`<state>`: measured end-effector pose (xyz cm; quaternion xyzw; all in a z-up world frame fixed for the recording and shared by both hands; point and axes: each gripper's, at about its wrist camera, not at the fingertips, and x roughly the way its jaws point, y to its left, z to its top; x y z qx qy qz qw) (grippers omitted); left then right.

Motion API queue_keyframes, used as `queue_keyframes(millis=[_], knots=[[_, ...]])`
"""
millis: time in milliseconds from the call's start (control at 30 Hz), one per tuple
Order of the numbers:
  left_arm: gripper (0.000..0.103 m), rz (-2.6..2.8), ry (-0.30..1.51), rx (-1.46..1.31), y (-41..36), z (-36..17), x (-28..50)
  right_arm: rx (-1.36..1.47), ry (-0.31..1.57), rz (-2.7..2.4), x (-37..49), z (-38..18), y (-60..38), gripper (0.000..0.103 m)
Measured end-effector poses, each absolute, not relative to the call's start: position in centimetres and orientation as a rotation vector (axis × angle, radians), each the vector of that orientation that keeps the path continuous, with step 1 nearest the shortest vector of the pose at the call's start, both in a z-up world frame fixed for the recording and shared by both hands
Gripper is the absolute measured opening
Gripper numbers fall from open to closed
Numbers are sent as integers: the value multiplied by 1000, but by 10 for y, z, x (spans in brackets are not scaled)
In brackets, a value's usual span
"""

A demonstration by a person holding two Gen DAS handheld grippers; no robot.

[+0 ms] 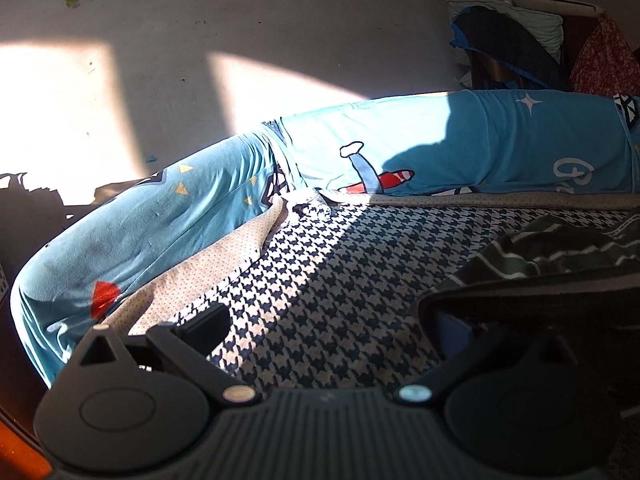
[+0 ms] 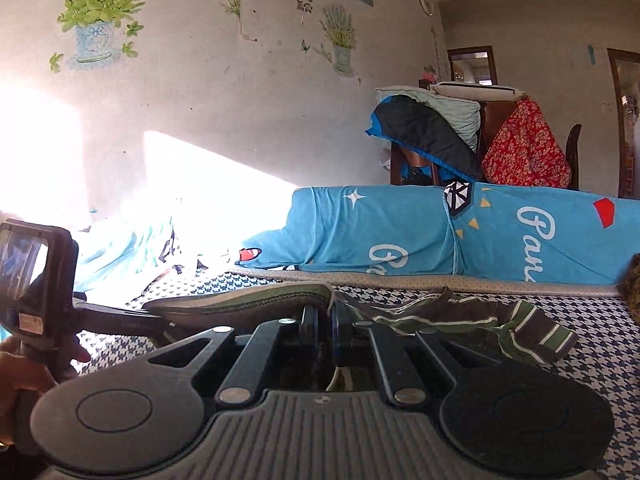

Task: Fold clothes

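A sunlit bedroom held a bed spread with a navy-and-white houndstooth cover (image 1: 320,280), and along the wall behind it lay long bright-blue bolster cushions (image 2: 400,232) printed with stars, triangles and white cursive writing; only "Par" at the right edge of the right wrist view could be read with any confidence. Wall stickers of potted green plants (image 2: 98,12) showed at upper left of that view.

The task's thing, a crumpled dark green garment with white stripes (image 2: 500,328), lay across the cover in the lower middle of the right wrist view, its long axis running left to right. The right gripper (image 2: 326,316) was the nearer one: its jaws stood drawn together on a fold of the cloth at the garment's left part, and the rest trailed away to the right.

The left gripper (image 1: 320,320) stood wide apart over bare cover, holding nothing; the garment sat just to its right, at the frame's lower right, partly covering that finger.
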<state>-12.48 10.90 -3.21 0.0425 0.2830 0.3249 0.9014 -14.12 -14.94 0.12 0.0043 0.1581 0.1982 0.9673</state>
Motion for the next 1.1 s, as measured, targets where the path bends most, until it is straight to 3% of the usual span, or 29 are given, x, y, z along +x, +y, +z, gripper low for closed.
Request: queue_keyframes(millis=[167, 267, 467, 867, 1100], knots=[[103, 637, 632, 122, 99, -47, -140, -56, 429, 491, -151, -13, -143, 8], [103, 601, 646, 164, 92, -55, -143, -55, 466, 458, -153, -19, -146, 23], [103, 577, 657, 203, 86, -64, -146, 133, 470, 429, -165, -15, -176, 36], [103, 539, 671, 199, 87, -74, -154, 243, 683, 189, -180, -49, -188, 37], [103, 537, 677, 153, 99, -73, -156, 207, 748, 213, -203, -70, -163, 51]])
